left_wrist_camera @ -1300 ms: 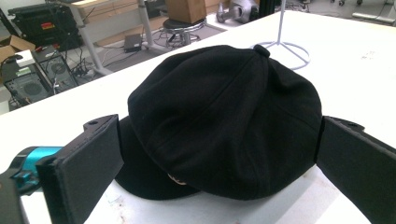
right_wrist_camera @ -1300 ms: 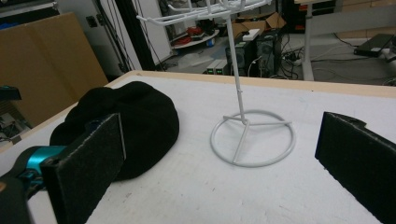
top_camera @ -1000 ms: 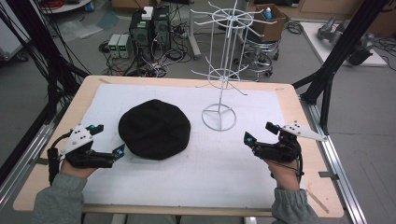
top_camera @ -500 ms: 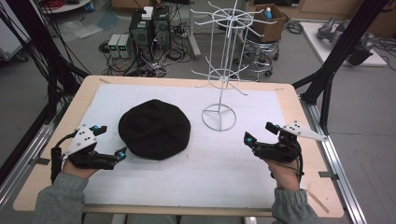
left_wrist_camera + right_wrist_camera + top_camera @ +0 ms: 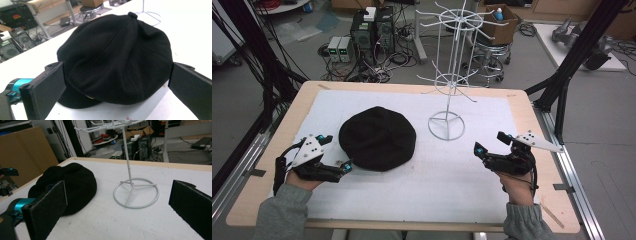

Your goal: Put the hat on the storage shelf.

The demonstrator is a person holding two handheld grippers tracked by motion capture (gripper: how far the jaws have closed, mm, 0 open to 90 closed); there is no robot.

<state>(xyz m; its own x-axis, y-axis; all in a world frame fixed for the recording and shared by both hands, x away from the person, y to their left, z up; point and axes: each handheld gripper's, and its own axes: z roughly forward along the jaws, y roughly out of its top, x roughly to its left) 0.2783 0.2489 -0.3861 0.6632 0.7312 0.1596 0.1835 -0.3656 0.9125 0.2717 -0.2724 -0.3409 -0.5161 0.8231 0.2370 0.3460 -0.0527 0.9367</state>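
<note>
A black flat cap [image 5: 377,137] lies on the white mat [image 5: 442,185], left of the middle. My left gripper [image 5: 337,152] is at its near-left edge, open. In the left gripper view the cap [image 5: 117,50] sits between and just beyond the wide-apart jaws of the left gripper [image 5: 117,85], with no visible contact. A white wire display rack [image 5: 447,85] stands on its ring base [image 5: 446,125] to the right of the cap. My right gripper [image 5: 489,143] rests open near the mat's right side. In its own view the right gripper [image 5: 120,207] faces the ring base [image 5: 136,192] and the cap [image 5: 67,182].
The mat covers a wooden table [image 5: 532,115] with bare edges. Black frame posts [image 5: 572,60] rise at both far corners. Computers and cables [image 5: 372,35] and a cardboard box [image 5: 499,17] lie on the floor beyond the far edge.
My left gripper has crept right and a little nearer, closing on the cap's near edge. The right gripper, cap and rack have stayed put.
</note>
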